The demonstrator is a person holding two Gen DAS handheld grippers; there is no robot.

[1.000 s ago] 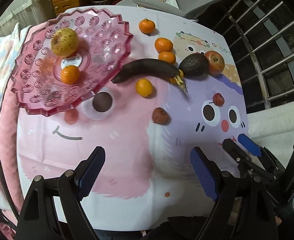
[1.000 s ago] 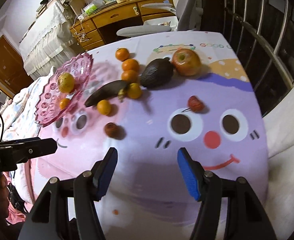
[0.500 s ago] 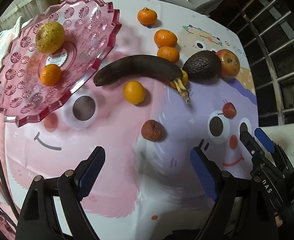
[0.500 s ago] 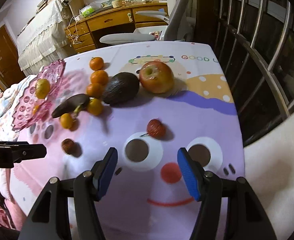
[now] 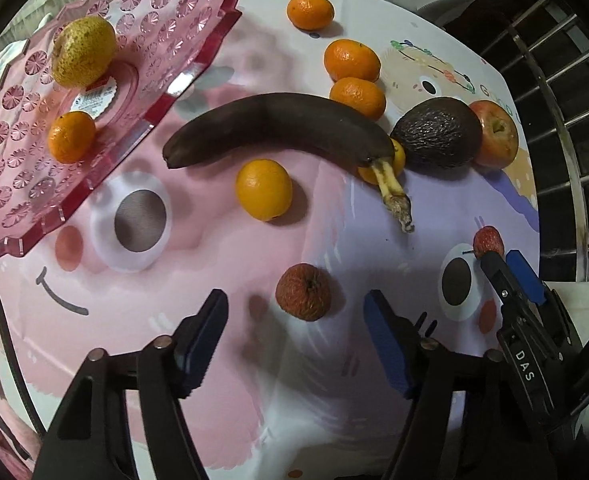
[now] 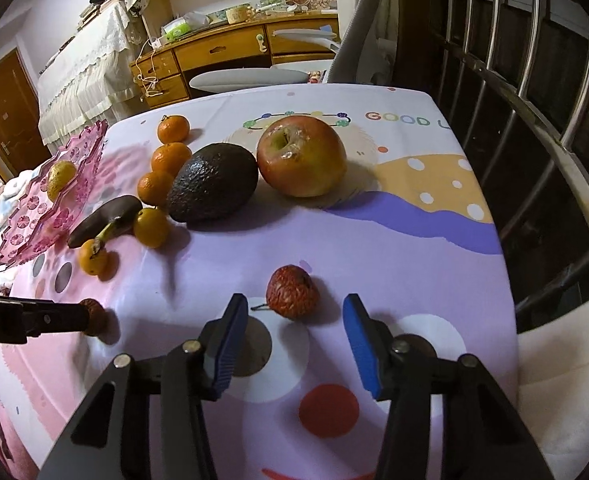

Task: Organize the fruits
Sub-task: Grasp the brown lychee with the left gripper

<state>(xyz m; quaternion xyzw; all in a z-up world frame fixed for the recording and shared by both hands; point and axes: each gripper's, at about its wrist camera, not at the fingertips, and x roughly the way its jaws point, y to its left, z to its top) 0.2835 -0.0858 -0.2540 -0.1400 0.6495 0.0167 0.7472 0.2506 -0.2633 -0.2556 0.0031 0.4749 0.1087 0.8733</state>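
Note:
My left gripper [image 5: 296,316] is open, with a wrinkled red lychee [image 5: 303,297] just ahead between its fingertips. My right gripper [image 6: 294,322] is open, with a second red lychee [image 6: 292,297] just ahead between its blue pads. A pink glass plate [image 5: 198,68] at the left holds a yellow pear [image 5: 83,50] and a tangerine [image 5: 71,137]. On the cloth lie a blackened banana [image 5: 282,124], an avocado [image 6: 212,188], an apple [image 6: 301,155] and several tangerines [image 5: 264,189].
The table has a pink and purple cartoon cloth [image 6: 374,240]. A metal railing [image 6: 534,100] runs along the right edge. A grey chair [image 6: 254,76] and a wooden desk [image 6: 222,52] stand behind the table. The right gripper shows in the left wrist view [image 5: 510,276].
Both grippers have moved forward and down toward the table. Each lychee now sits close to its gripper's fingertips. Both grippers stay open.

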